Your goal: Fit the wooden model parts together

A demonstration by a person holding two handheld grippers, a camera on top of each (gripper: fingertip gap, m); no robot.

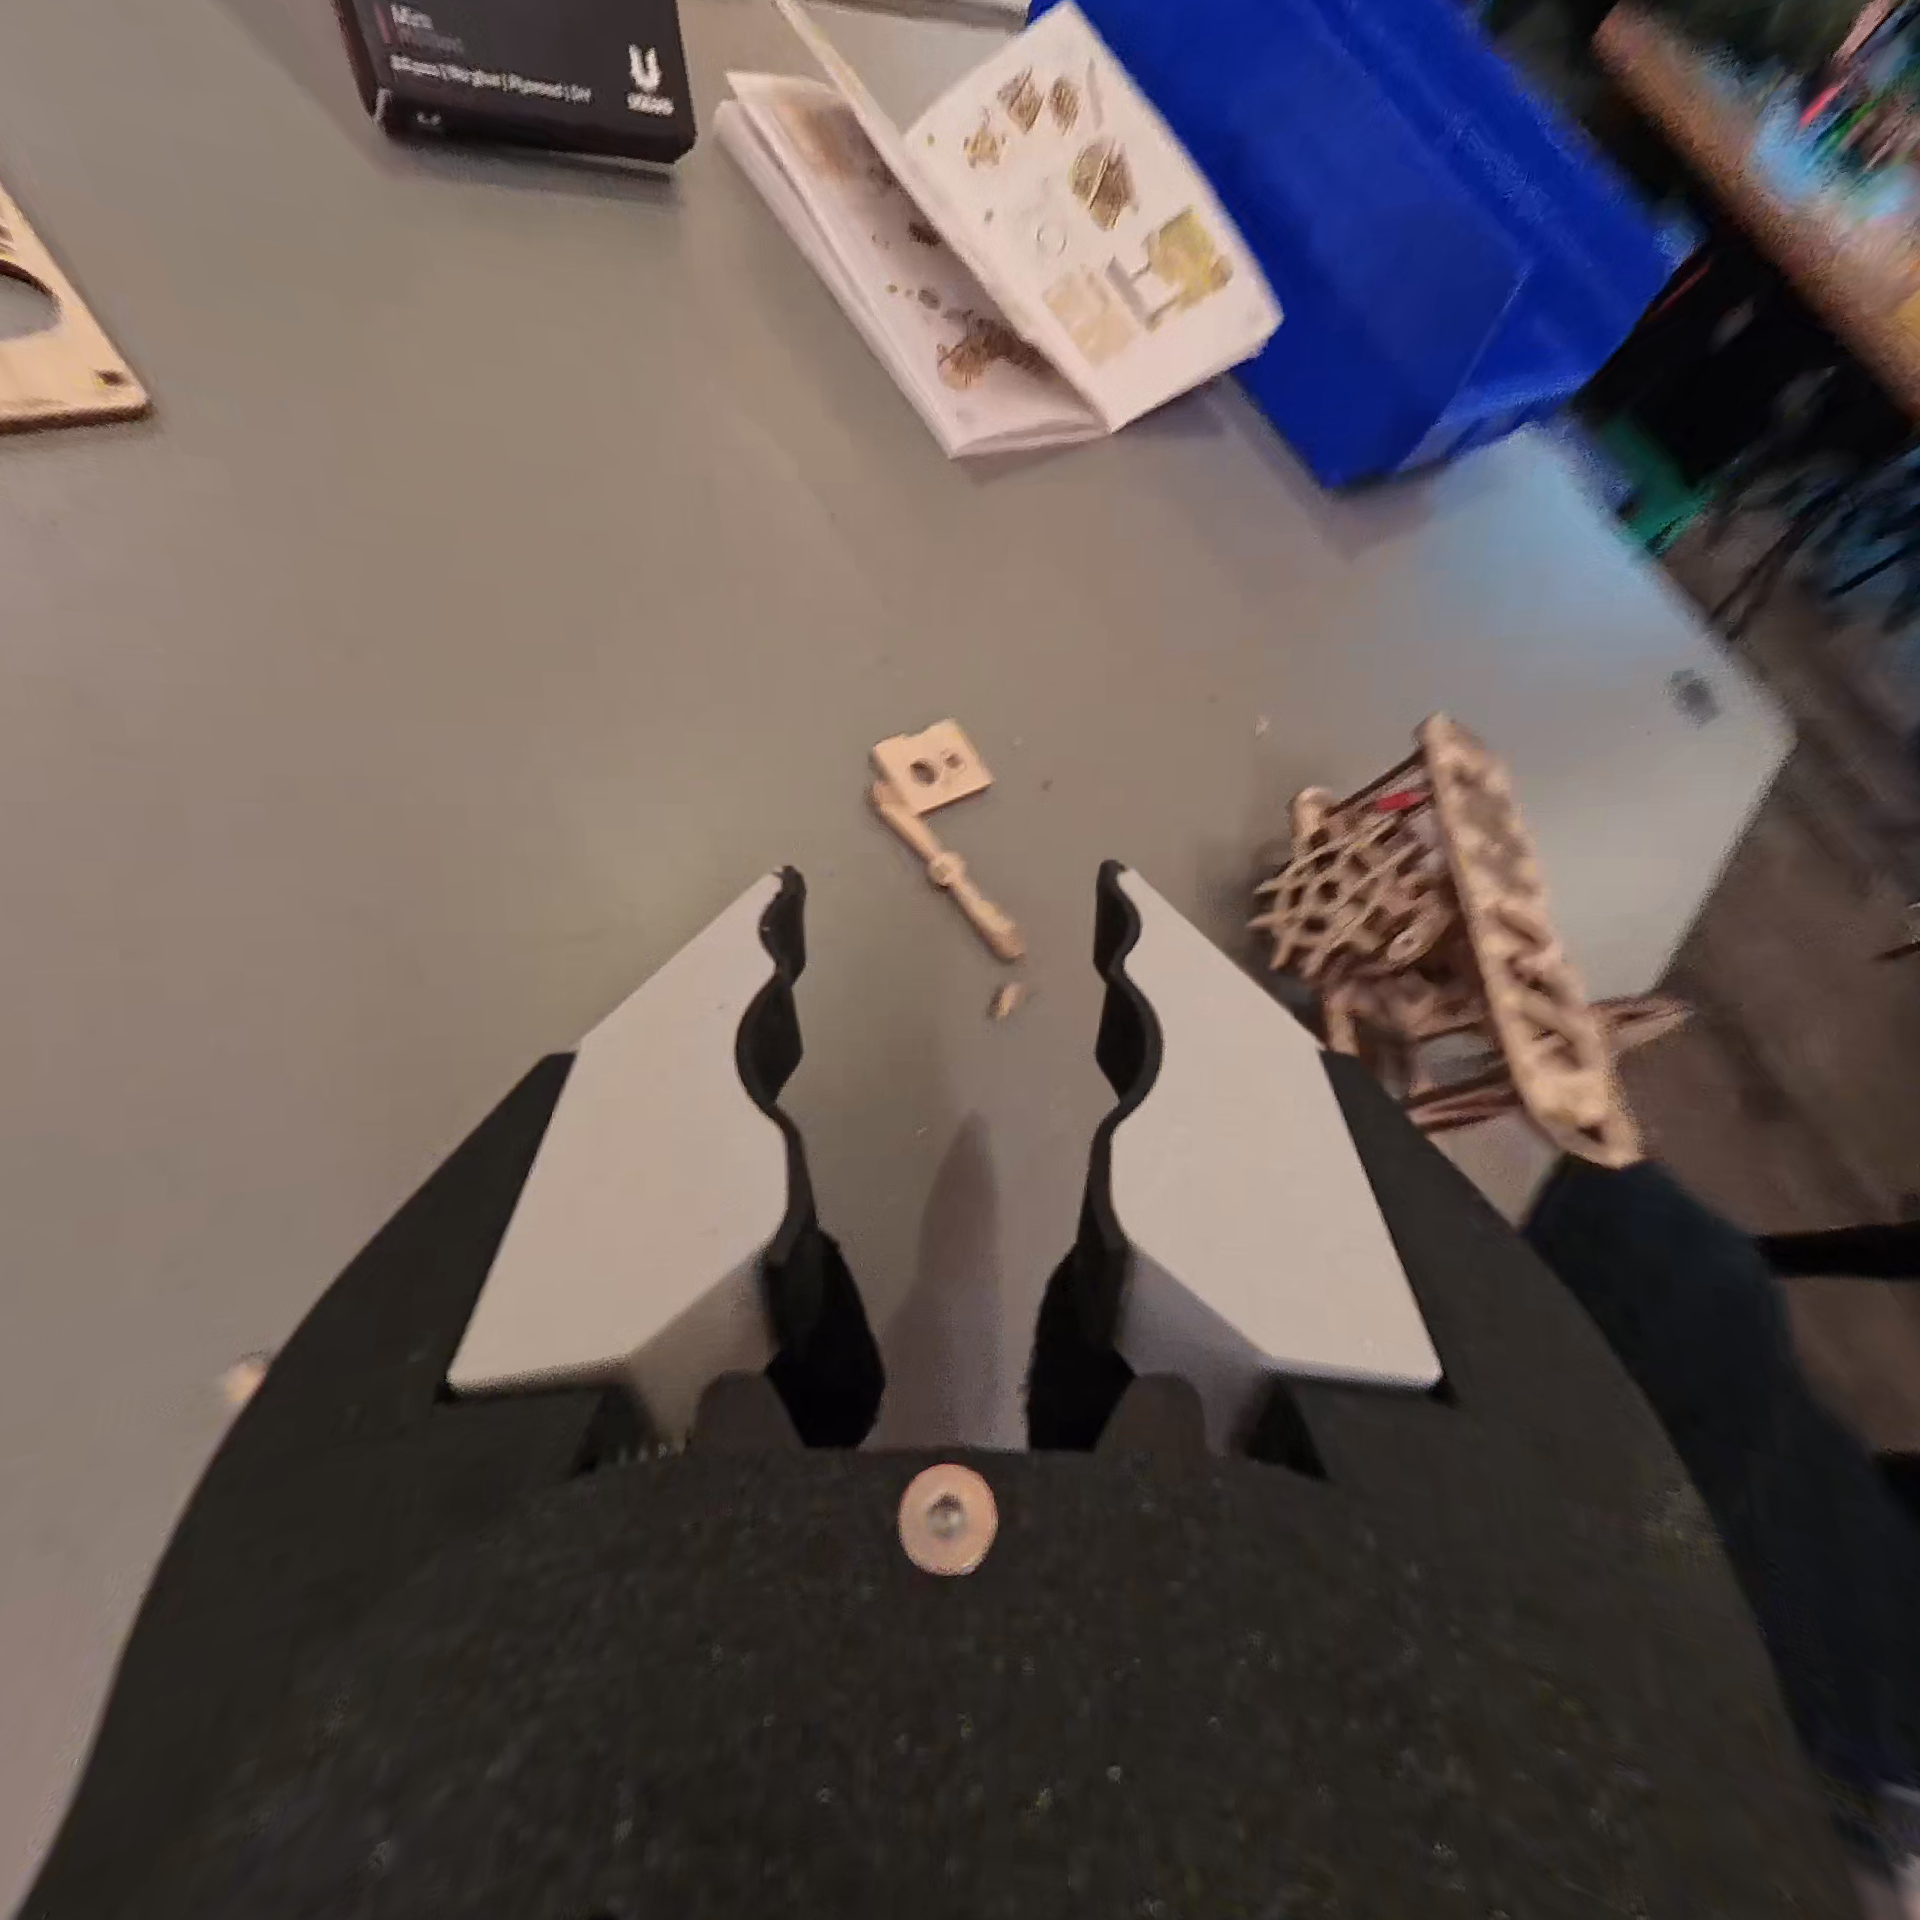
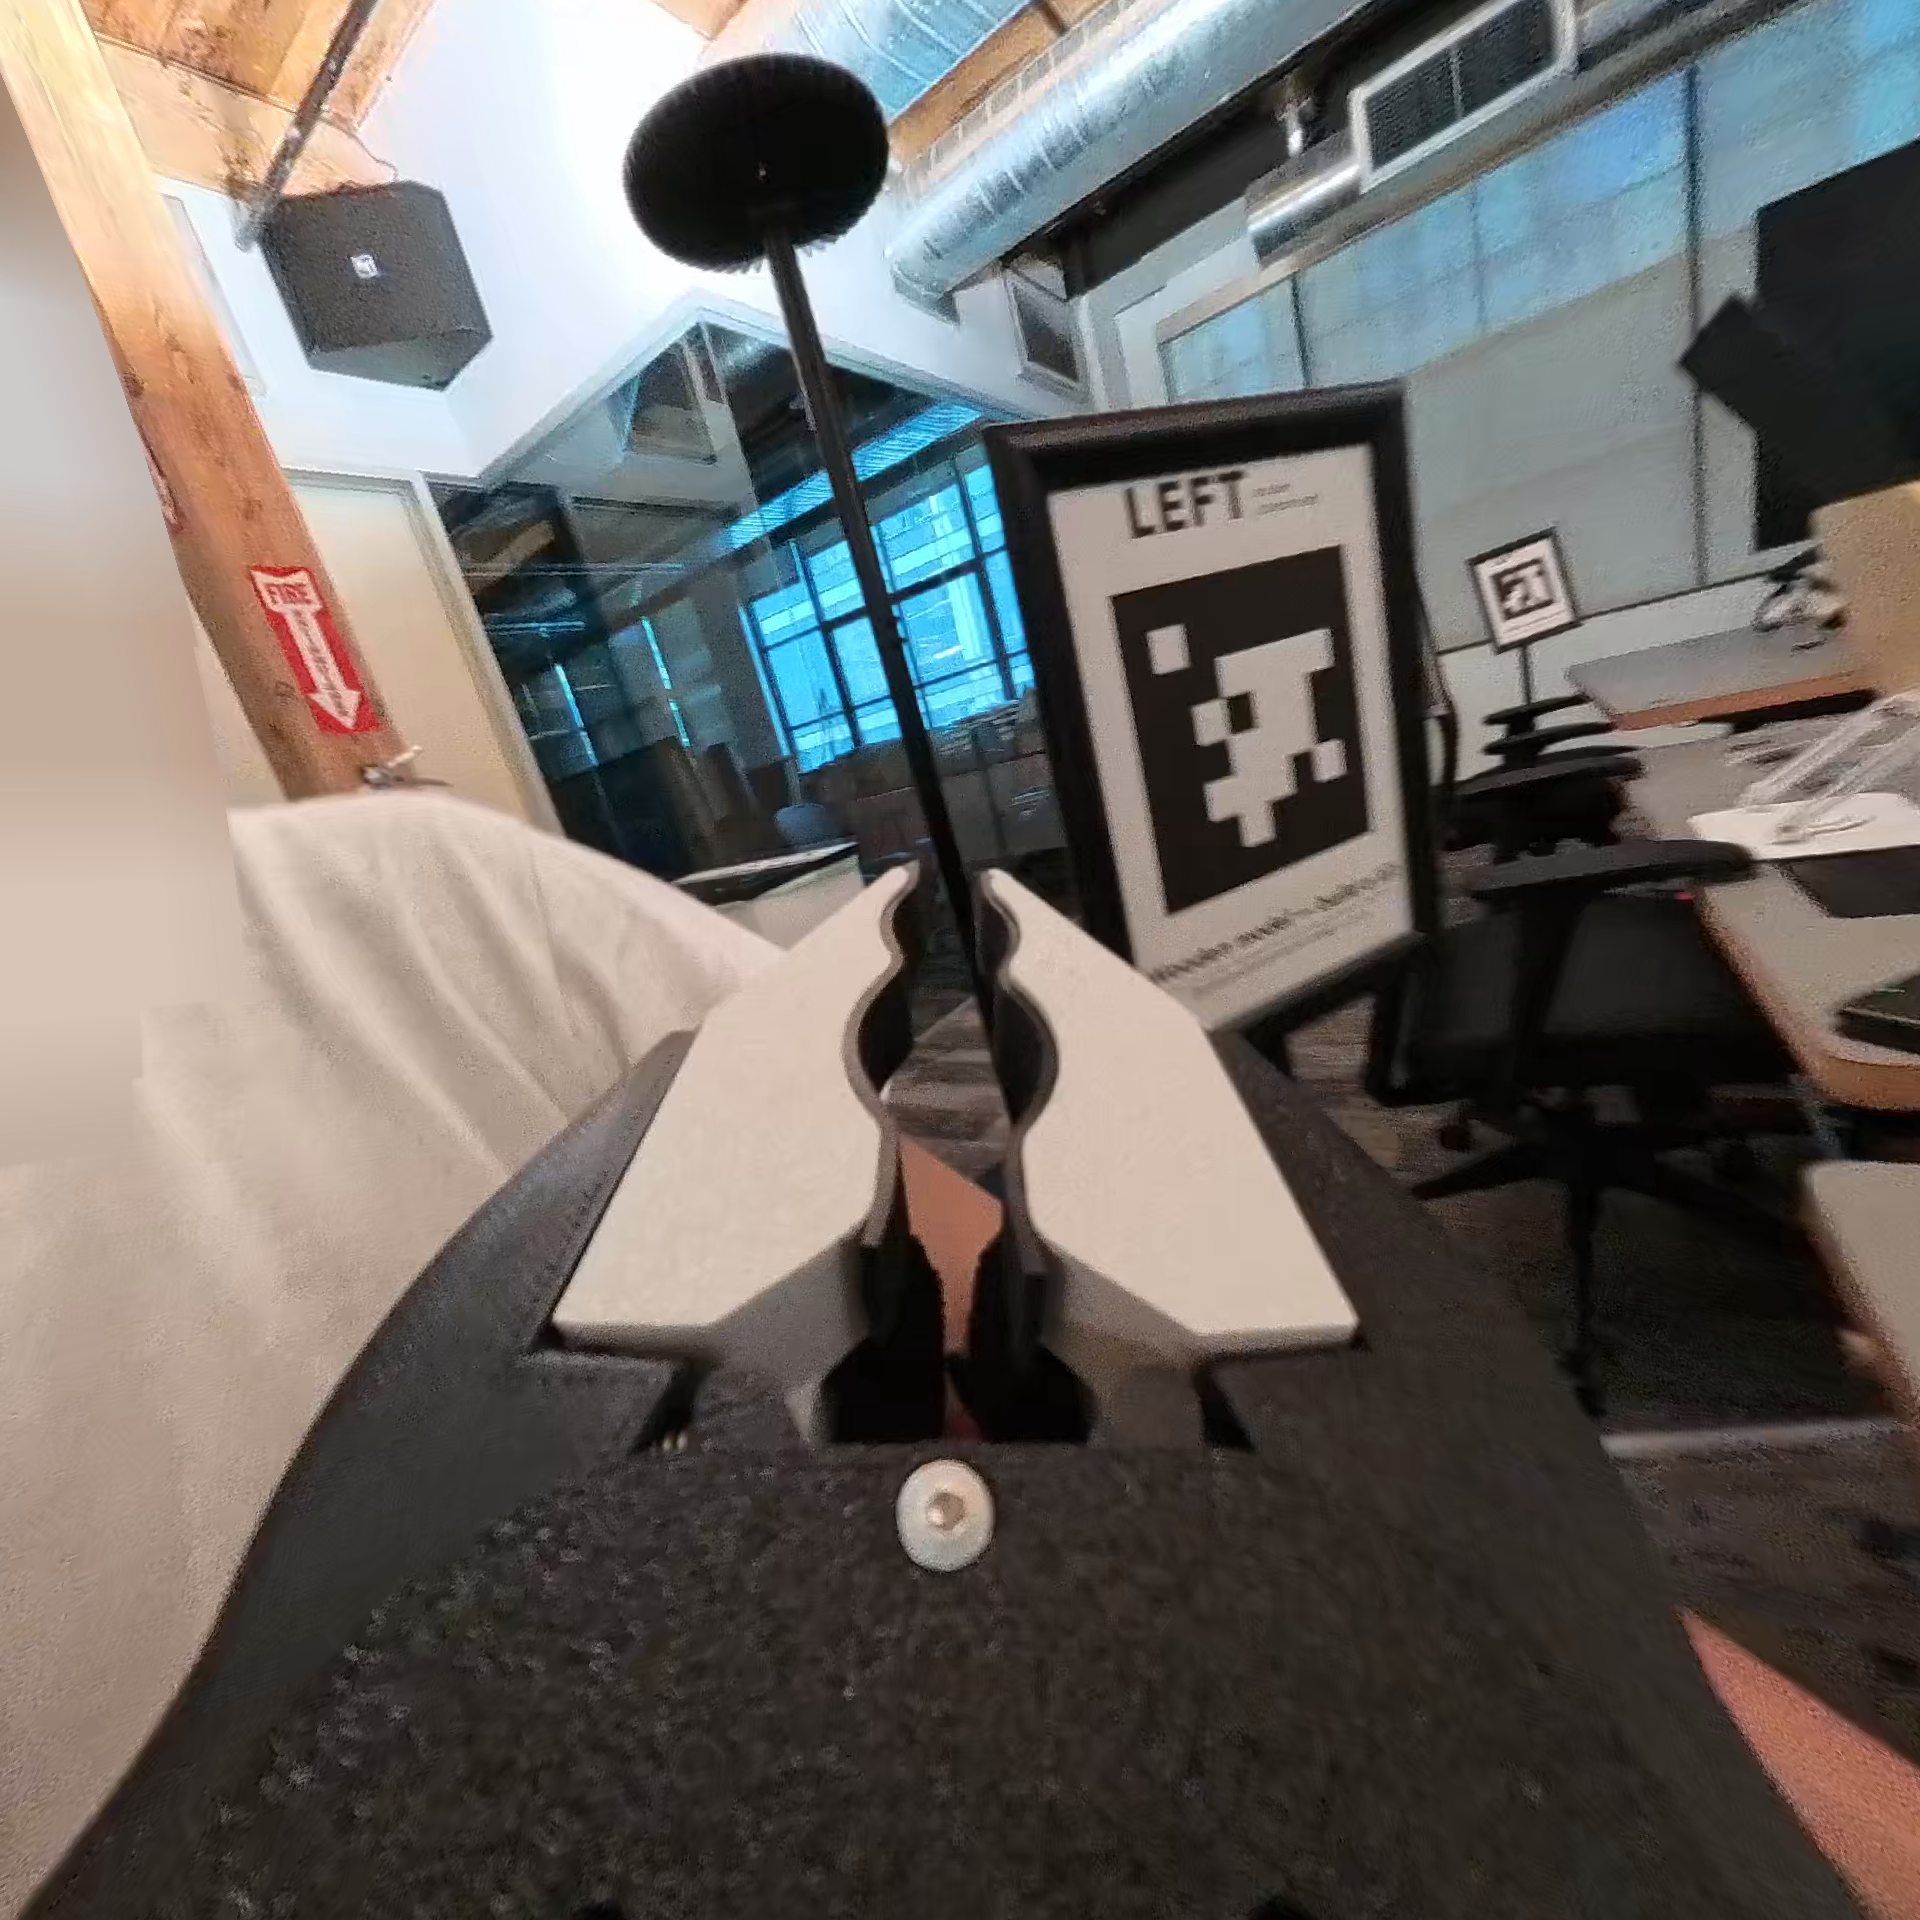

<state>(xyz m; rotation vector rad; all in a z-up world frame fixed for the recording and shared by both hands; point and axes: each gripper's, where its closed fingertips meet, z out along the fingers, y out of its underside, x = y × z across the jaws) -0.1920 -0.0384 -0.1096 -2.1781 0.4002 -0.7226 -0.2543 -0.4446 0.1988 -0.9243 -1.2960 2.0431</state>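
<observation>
On the grey table [image 1: 520, 623], a small wooden part [image 1: 940, 821] is seen just ahead of the left gripper [image 1: 948, 883] — jaws wide, empty. Right gripper [image 2: 945, 883] raised, narrowed around a thin black geared rod [image 2: 831, 416]; latticed wooden model [image 1: 1423, 935] noted nearby — right side.

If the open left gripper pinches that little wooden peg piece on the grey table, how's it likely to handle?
The wooden peg piece looks thin and light, so it would probably lift easily. Its slim turned shaft may roll or twist between the left gripper fingers. A loose chip beside it hints that it is fragile.
</observation>
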